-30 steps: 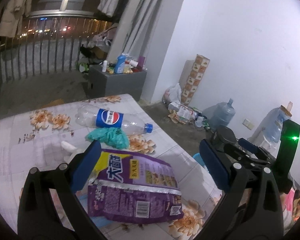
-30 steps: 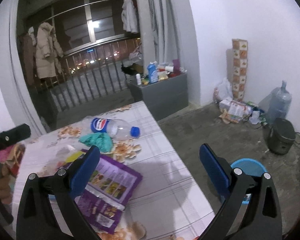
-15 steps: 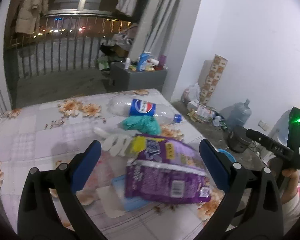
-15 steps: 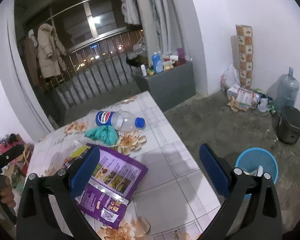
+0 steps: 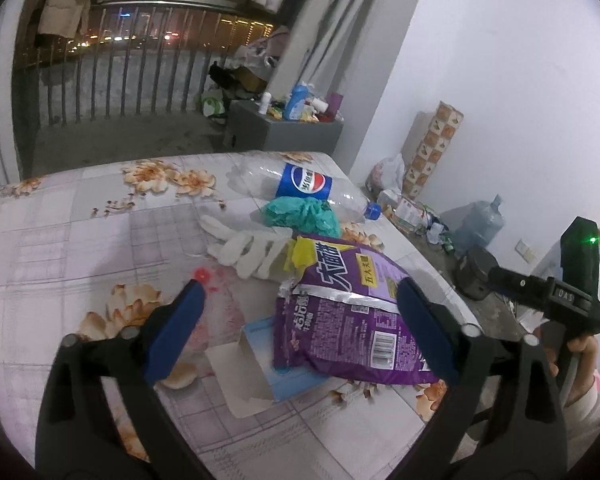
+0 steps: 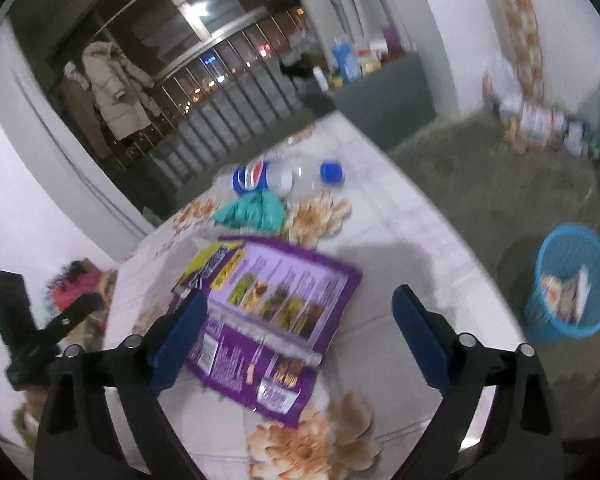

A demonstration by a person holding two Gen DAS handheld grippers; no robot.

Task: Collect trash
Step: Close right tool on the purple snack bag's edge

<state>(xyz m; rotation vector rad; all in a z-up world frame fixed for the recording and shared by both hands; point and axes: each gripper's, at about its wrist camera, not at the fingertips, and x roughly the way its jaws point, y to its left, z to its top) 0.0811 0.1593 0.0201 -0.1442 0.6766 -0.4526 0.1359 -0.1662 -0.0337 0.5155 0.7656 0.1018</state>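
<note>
**Five pieces of trash on the flowered table, both grippers wide and empty**

One purple snack bag (image 5: 352,320) lies near the table's front edge, resting on one pale blue carton (image 5: 260,368). Beyond it lie one white glove (image 5: 248,252), one crumpled teal bag (image 5: 300,216) and one clear cola bottle (image 5: 300,184) on its side. The left gripper (image 5: 300,300) hangs over the purple bag; its jaws have just been closing a little but stand wide, gripping nothing. The right gripper (image 6: 300,312) does likewise above the same bag (image 6: 276,312), pads clear of it. Only the right view shows the blue basket (image 6: 556,320) on the floor beside the table (image 6: 400,248), paper inside. Only the left view shows the glove and carton
</note>
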